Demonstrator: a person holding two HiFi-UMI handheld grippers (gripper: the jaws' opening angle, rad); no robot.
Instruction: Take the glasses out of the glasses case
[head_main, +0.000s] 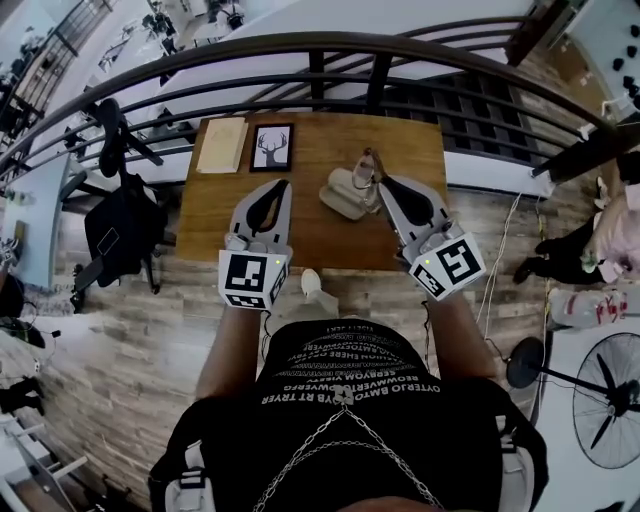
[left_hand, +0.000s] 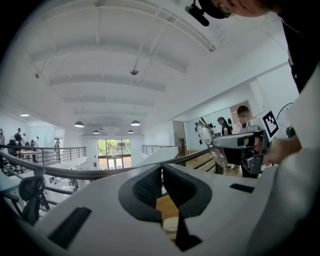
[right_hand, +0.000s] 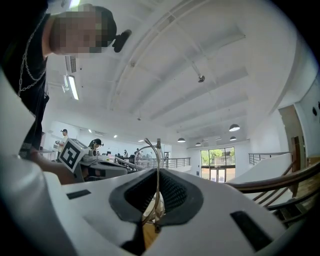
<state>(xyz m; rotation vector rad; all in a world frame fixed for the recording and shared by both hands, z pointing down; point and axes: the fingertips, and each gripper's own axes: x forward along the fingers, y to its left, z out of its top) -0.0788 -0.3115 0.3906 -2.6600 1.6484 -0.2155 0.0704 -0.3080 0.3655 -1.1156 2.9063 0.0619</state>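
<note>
- One pair of glasses (head_main: 368, 166), held in the air over one open case (head_main: 343, 193) on the table (head_main: 320, 250).
- From above, the lenses are hard to make out.
- Right gripper (head_main: 378, 180), held level, pinches the frame tightly.
- Left gripper (head_main: 280, 187), also level, has its jaws together and empty, left of the case.

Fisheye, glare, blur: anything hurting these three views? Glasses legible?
Head view: heavy fisheye bows the railing; even light, glasses small but sharp. Left gripper view: black vignette corners, bright ceiling, lenses readable at right. Right gripper view: thin frame sharp between the right gripper's shut jaws; mosaic patch upper left.
</note>
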